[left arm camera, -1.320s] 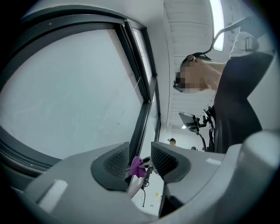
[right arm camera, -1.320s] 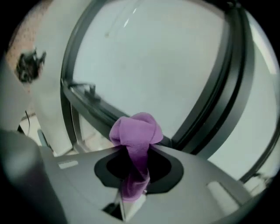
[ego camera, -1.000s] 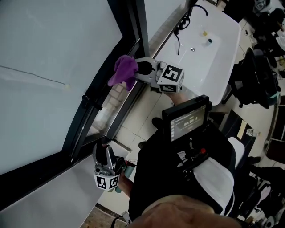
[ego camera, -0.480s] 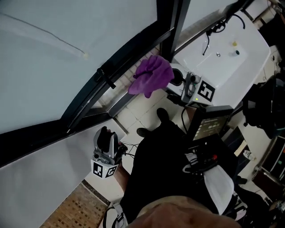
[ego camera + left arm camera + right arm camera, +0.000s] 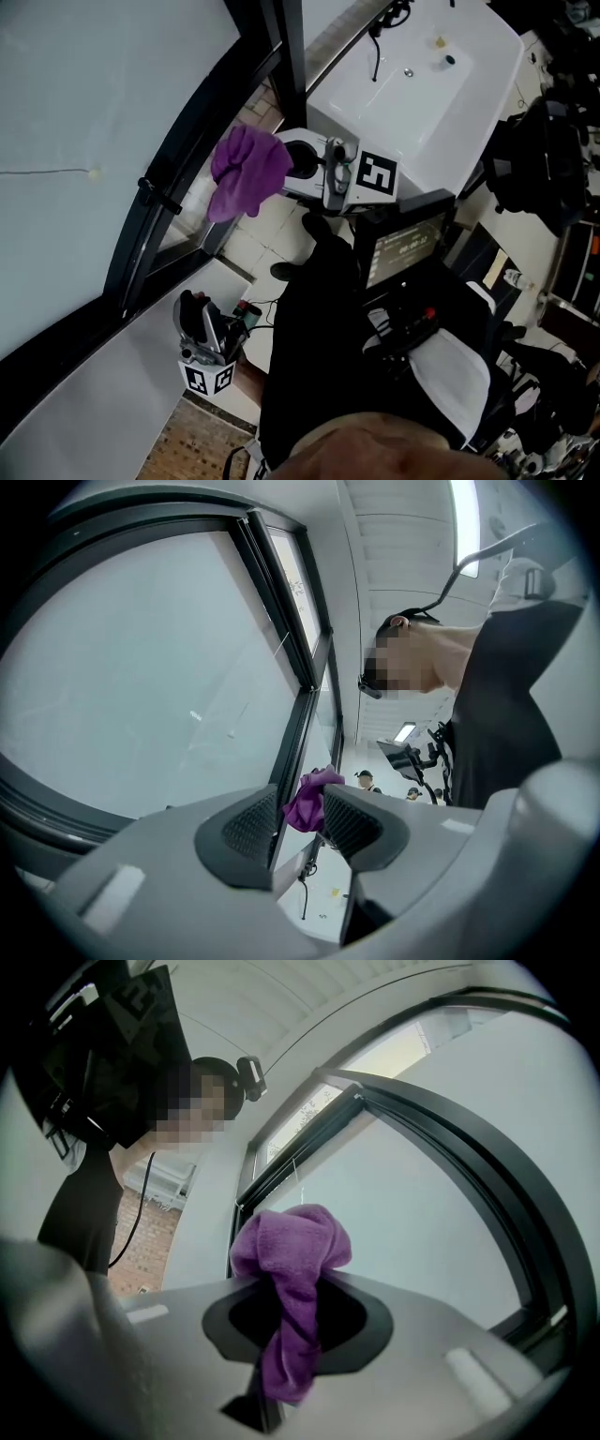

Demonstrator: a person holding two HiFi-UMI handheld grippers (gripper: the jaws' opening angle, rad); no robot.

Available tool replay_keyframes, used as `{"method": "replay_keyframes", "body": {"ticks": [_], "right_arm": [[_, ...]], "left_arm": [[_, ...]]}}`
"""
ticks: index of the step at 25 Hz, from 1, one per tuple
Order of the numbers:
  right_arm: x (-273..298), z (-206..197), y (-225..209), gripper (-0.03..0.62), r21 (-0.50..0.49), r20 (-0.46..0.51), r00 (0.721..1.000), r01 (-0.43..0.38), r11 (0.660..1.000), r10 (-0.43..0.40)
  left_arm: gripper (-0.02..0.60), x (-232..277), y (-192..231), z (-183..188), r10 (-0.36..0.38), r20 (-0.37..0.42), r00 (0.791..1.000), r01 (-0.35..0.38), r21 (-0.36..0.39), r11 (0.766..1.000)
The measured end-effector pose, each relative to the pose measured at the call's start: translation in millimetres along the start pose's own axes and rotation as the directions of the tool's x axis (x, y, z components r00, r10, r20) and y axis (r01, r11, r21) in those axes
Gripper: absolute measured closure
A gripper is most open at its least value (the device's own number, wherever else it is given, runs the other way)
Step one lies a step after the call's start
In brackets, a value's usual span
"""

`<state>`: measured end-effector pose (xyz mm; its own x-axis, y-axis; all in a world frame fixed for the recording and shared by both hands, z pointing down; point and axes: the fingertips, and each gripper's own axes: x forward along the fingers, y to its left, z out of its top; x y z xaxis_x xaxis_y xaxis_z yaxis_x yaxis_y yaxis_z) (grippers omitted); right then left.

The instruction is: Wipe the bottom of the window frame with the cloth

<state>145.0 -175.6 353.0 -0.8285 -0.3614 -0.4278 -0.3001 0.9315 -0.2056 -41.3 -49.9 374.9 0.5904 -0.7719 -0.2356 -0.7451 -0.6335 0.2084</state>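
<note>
Right gripper (image 5: 292, 167) is clamped on the purple cloth (image 5: 246, 172), which hangs close beside the dark window frame (image 5: 178, 155); left gripper (image 5: 195, 314) sits lower, jaws spread and empty.

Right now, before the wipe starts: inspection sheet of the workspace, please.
Surface: dark window frame; cloth not seen touching it.
Job's things: purple cloth, bunched, hanging beside the frame.
Clutter: two small items on the white basin.
Grippers: right hand-held gripper shut on purple cloth; left hand-held gripper open, empty, held low.
Cables: black cable draped at the basin's far edge.
Surroundings: tiled floor; chest-mounted screen lit.
</note>
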Motion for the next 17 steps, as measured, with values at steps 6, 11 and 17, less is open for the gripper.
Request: {"method": "replay_keyframes", "body": {"ticks": [6, 11, 17], "right_arm": [[-23, 7, -11, 0.520, 0.020, 0.030, 0.999, 0.018, 1.000, -0.019], [-38, 6, -19, 0.520, 0.039, 0.048, 0.999, 0.009, 0.999, -0.010], [-61, 7, -27, 0.520, 0.039, 0.045, 0.997, 0.061, 0.997, -0.063]], "left_arm": [[0.422, 21, -16, -6, -0.024, -0.023, 0.999, 0.024, 0.010, 1.000], [0.422, 32, -28, -9, -0.019, -0.040, 0.999, 0.021, 0.035, 0.999], [0.422, 45, -29, -14, -0.049, -0.059, 0.997, 0.050, 0.020, 0.999]]}}
